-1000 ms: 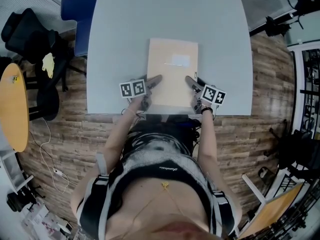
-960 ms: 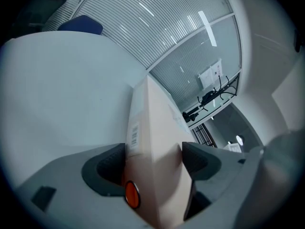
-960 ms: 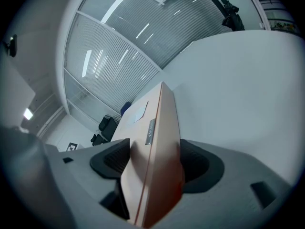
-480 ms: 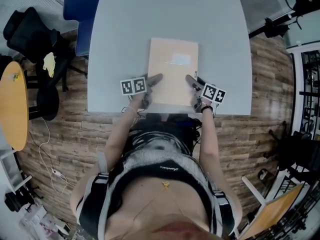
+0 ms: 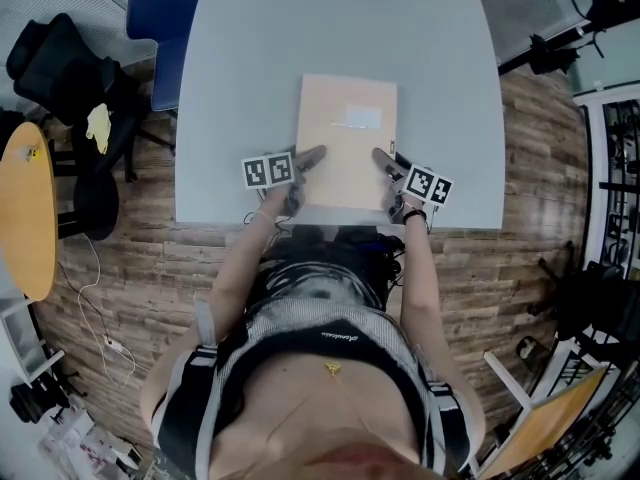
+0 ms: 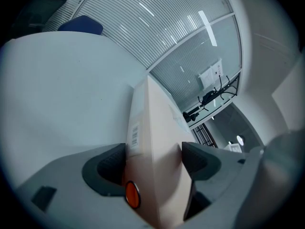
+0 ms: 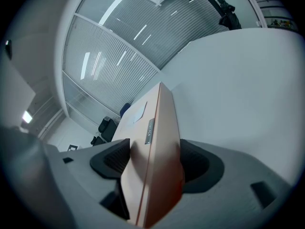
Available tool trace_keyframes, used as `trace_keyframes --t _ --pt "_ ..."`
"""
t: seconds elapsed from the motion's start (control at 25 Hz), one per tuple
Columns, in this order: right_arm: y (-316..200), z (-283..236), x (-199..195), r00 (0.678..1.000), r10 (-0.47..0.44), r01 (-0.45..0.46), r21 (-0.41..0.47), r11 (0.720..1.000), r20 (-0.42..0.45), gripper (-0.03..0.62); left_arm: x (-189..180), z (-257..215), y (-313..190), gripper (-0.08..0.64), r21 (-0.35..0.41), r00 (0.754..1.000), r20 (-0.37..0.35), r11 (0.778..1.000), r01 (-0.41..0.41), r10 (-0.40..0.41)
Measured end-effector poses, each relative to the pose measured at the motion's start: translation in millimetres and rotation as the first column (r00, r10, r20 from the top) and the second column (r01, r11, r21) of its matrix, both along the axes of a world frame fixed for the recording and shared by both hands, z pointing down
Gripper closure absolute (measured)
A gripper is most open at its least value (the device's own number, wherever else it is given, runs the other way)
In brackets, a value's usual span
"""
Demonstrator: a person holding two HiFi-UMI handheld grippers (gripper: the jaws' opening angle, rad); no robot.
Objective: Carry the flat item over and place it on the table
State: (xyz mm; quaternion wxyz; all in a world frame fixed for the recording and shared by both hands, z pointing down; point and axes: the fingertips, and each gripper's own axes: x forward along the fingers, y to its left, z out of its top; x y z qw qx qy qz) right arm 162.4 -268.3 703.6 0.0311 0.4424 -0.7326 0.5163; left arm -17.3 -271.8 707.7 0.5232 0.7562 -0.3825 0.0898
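The left gripper [image 5: 311,157] and right gripper [image 5: 381,158] pinch the flat tan cardboard box [image 5: 347,133], centre frame, over the smooth grey table [image 5: 240,68].

blue chair [image 5: 160,18] | black chair [image 5: 62,73] | yellow round table [image 5: 25,213] | wood floor [image 5: 535,168]

Pale tan flat cardboard box [image 5: 346,158] with a white rectangular label [image 5: 362,119] and an orange round sticker [image 6: 132,195], pale blue-grey table top [image 5: 250,58], brown wood-plank floor [image 5: 130,268], dark blue chair [image 5: 160,13]
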Motion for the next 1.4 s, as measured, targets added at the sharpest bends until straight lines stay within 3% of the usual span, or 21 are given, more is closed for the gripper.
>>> trace_keyframes --t 0.92,1.0,1.12,1.4 --pt "2 -3 -3 1.0 -0.012 0.011 0.015 1.0 0.021 0.267 -1 -4 0 0.192 0.016 1.0 -0.009 1.0 -0.004 0.004" --pt "2 -5 -2 0.999 -0.032 0.032 0.036 0.999 -0.005 0.262 -2 -7 -2 0.19 0.042 1.0 0.024 0.999 -0.009 0.008" --pt "-1 -7 5 0.992 -0.056 0.065 0.072 0.995 -0.11 0.251 -4 -11 -3 0.19 0.081 0.997 0.074 0.997 -0.016 0.01" --pt "-7 -35 5 0.971 -0.097 0.13 0.141 0.981 -0.219 0.255 -7 -25 -5 0.192 0.13 0.996 0.087 0.991 -0.016 0.005"
